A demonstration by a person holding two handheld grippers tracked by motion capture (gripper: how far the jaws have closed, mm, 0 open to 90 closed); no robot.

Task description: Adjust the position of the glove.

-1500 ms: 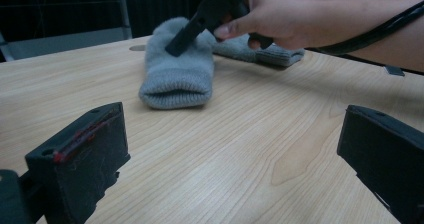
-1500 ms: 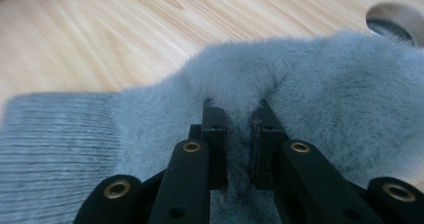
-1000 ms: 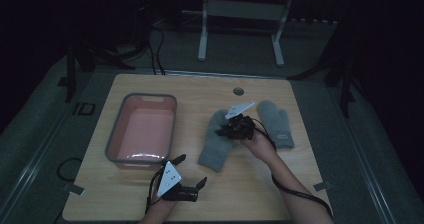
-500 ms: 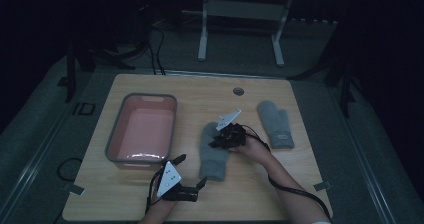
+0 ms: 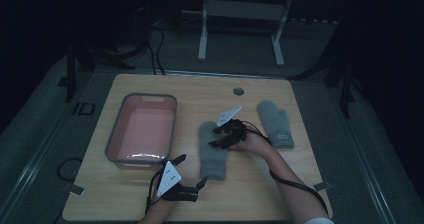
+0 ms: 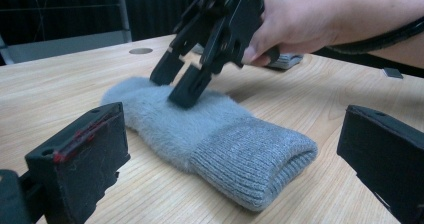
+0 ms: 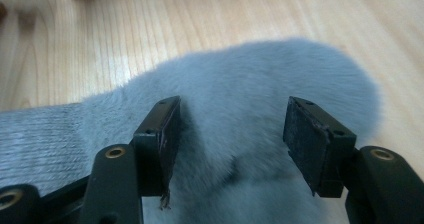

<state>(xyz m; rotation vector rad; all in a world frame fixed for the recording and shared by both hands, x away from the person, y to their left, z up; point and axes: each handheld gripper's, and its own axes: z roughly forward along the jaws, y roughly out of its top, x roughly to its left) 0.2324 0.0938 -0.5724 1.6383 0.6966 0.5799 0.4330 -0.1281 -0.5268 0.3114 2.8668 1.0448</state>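
Dragged toward me, the near grey mitten [image 5: 213, 150] now lies cuff-first at my wide-open left gripper [image 5: 192, 184], my right gripper [image 5: 218, 136] unclenched over its fuzzy end.

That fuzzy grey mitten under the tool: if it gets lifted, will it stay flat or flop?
The grey mitten will probably flop: it looks like soft knit lying slack on the table. Its fuzzy pile likely grips the right tool, whose jaws stand open over it. It seems light.
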